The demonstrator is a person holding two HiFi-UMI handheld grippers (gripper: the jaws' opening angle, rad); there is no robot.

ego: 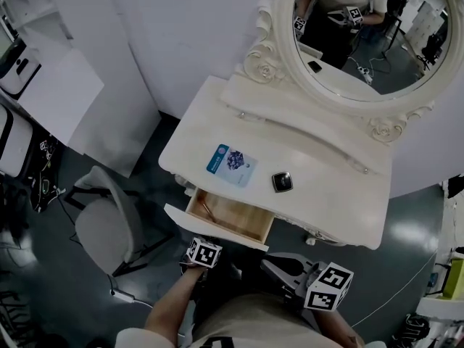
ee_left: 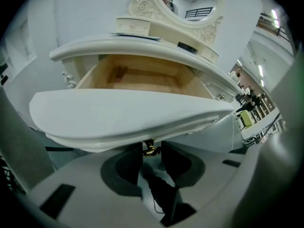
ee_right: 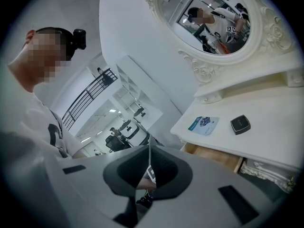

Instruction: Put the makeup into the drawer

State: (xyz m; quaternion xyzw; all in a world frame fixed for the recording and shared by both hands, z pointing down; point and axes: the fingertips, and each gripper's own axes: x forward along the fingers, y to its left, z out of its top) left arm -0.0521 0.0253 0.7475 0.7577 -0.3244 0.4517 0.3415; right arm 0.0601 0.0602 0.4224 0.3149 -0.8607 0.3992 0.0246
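With its jaws partly closed, my left gripper point(ee_left: 152, 151) pinches the small brass handle point(ee_left: 149, 147) that hangs under the drawer front point(ee_left: 128, 113); the two dark pads sit on either side of the handle and press on it. Just above that gripper the white, curved drawer front fills my view, and behind it the drawer point(ee_left: 90, 77) stands pulled out, its inside bare pale wood.

Beyond the drawer, up on the white dressing table point(ego: 330, 169), sits the makeup: a small black square compact point(ego: 283, 182) with a glossy lid and a lighter rim. It lies flat on the tabletop, past the left gripper and a little to its right, well apart from the jaws and not in the drawer. Just to the left of the compact, closer to straight ahead of the left gripper, lies a flat blue-and-white packet point(ego: 232, 164) with a dark printed patch.

My right gripper point(ee_right: 149, 158) hangs off to the right of the drawer and below the tabletop, jaws pressed together with nothing between them. From it the compact shows ahead and to the right, beside the packet.

Behind the tabletop rises an oval mirror point(ego: 362, 42) in a carved white frame, and a grey chair point(ego: 109, 227) stands to the left of the left gripper.
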